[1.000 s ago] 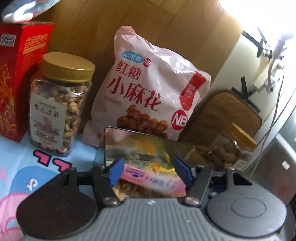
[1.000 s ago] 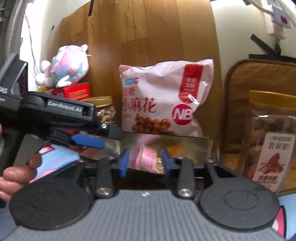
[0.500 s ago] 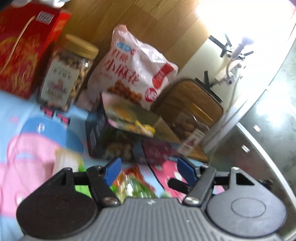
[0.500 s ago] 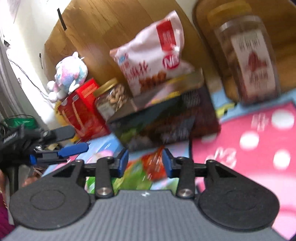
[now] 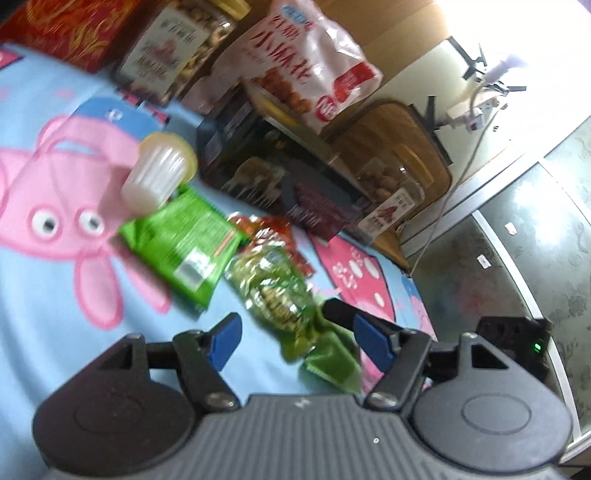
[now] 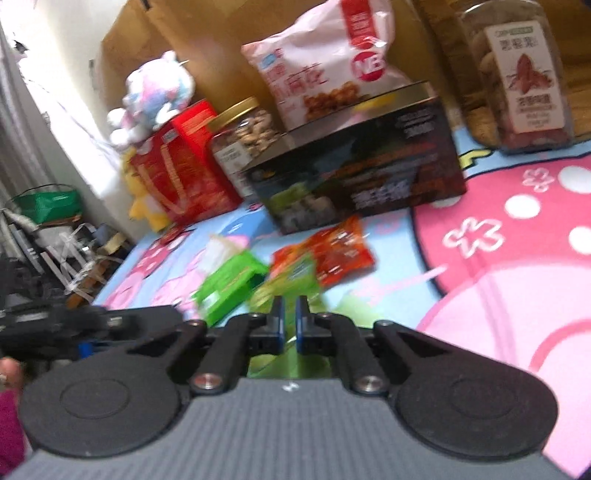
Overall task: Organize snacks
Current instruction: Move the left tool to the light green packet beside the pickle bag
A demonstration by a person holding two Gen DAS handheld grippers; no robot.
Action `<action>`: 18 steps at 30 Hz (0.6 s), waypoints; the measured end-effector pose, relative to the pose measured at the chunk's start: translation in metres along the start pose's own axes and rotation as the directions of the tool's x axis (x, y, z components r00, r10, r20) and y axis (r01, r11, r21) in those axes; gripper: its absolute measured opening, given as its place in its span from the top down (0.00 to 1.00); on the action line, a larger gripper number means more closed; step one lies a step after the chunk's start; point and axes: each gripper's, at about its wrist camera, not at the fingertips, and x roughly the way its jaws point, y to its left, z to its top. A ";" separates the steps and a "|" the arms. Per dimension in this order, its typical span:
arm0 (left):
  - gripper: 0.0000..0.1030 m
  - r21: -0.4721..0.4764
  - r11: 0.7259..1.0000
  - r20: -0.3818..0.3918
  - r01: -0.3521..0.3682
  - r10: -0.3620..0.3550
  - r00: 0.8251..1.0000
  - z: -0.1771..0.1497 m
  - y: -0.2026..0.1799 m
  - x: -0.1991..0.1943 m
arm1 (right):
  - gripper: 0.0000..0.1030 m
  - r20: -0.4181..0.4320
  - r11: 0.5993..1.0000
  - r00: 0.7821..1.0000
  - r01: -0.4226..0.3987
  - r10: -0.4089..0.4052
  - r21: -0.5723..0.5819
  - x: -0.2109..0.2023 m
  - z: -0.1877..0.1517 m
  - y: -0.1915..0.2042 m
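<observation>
Loose snacks lie on the cartoon mat in front of a dark open box (image 5: pixel 280 173) (image 6: pixel 354 173): a bright green packet (image 5: pixel 184 240) (image 6: pixel 225 284), a green clear-wrapped packet (image 5: pixel 280 291) (image 6: pixel 288 284), red-orange packets (image 5: pixel 273 229) (image 6: pixel 336 247) and a pale jelly cup (image 5: pixel 159 173). My left gripper (image 5: pixel 299 343) is open just above the clear-wrapped packet's near end. My right gripper (image 6: pixel 290 317) has its fingers nearly together; whether they pinch the packet's edge is not clear. The right gripper's fingers (image 5: pixel 354 314) also show in the left wrist view.
Behind the box stand a pink-white snack bag (image 5: pixel 306 62) (image 6: pixel 325 62), a gold-lidded nut jar (image 5: pixel 173 51) (image 6: pixel 243 136), a red carton (image 5: pixel 70 29) (image 6: pixel 181 166) and another jar (image 5: pixel 391 188) (image 6: pixel 517 74). A plush toy (image 6: pixel 155 92) sits on the carton. The mat's edge drops off at right (image 5: pixel 417 280).
Both grippers have pulled back from the box and tilted down to the loose packets on the mat. The left no longer holds a packet. The right gripper's fingers have closed.
</observation>
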 end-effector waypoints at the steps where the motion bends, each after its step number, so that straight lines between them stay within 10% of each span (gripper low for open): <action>1: 0.33 -0.005 1.000 -0.002 -0.005 0.005 1.000 -0.002 0.001 0.000 | 0.92 -0.008 1.000 1.000 -0.007 0.007 -0.012 0.000 -0.002 0.004; 18: 0.38 0.027 0.995 -0.116 0.093 -0.090 0.989 -0.018 -0.022 0.029 | 0.68 0.117 0.981 0.985 0.107 -0.127 0.161 -0.046 -0.032 -0.029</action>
